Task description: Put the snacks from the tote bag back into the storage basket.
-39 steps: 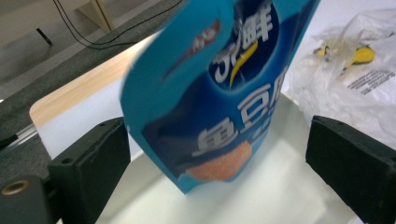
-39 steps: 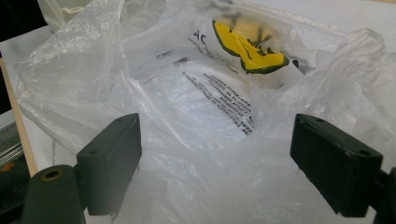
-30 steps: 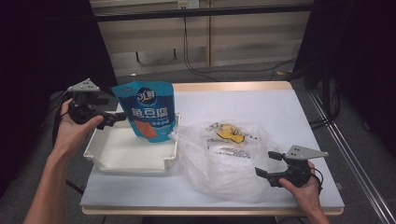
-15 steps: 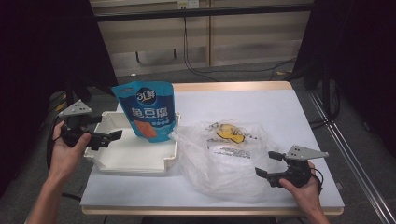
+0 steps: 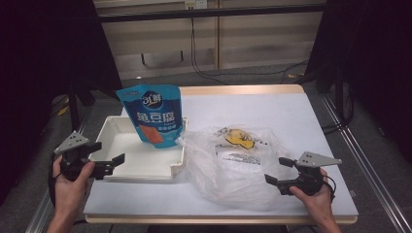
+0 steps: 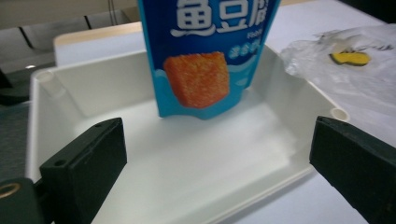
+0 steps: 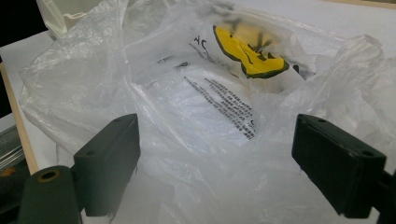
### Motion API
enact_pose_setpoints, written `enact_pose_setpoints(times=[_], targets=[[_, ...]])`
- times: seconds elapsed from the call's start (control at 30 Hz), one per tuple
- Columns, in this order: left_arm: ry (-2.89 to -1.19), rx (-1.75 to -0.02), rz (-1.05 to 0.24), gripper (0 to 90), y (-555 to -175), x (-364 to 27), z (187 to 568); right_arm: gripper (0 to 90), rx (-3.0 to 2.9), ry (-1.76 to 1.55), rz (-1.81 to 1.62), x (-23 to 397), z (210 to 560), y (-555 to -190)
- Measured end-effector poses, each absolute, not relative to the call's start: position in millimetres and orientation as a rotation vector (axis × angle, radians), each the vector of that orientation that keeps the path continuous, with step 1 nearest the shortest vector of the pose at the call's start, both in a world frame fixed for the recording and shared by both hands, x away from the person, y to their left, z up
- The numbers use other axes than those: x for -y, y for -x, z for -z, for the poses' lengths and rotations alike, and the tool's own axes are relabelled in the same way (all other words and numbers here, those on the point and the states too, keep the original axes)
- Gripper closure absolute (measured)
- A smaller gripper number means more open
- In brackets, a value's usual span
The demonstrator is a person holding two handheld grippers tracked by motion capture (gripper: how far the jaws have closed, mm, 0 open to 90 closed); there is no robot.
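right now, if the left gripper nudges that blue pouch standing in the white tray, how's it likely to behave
The blue pouch stands upright on a narrow base against the far wall of the white tray, so a nudge would probably tip it rather than slide it. It looks like soft film packaging, likely to flex or dent under the jaws. Its glossy surface may be somewhat slippery. The left gripper is open and apart from it.

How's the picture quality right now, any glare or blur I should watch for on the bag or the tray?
High view: table evenly lit, surroundings dark, the plastic bag reads soft. Left gripper view: blue pouch slightly soft, white tray floor bright and washed out. Right gripper view: the bag's small print is legible, its yellow logo blurred, and the near jaws are out of focus.
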State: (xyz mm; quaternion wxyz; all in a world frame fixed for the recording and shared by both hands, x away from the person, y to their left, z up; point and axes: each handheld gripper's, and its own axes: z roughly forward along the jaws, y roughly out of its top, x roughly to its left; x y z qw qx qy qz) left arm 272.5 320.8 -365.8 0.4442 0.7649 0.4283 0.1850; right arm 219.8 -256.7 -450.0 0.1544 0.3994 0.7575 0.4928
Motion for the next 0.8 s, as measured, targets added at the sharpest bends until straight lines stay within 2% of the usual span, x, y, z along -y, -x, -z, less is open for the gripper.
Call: enact_pose_setpoints(times=[0.3,0.4,0.6,0.7,0.77,0.8], targets=[[-1.742,-1.086,-0.554,4.7,-248.6,-315.8,410.3,15.1,-2.163,-1.139,-1.404,257.6,449.7,-218.7],[-1.764,-1.090,-0.509,4.7,-244.2,-309.8,424.8,14.8,-2.154,-1.141,-1.407,259.6,449.4,-217.4],[-1.784,-1.046,-0.504,3.9,-236.7,-299.8,438.0,14.2,-2.135,-1.143,-1.407,262.0,448.9,-215.8],[-1.852,-0.979,-0.455,3.8,-237.0,-298.1,447.3,14.2,-2.134,-1.141,-1.406,261.4,449.1,-216.0],[-1.839,-0.959,-0.557,4.5,-234.5,-297.6,443.4,14.1,-2.136,-1.139,-1.404,261.7,449.2,-215.9],[-1.837,-0.941,-0.544,4.5,-235.4,-297.7,442.3,14.1,-2.136,-1.139,-1.399,261.9,449.7,-216.4]])
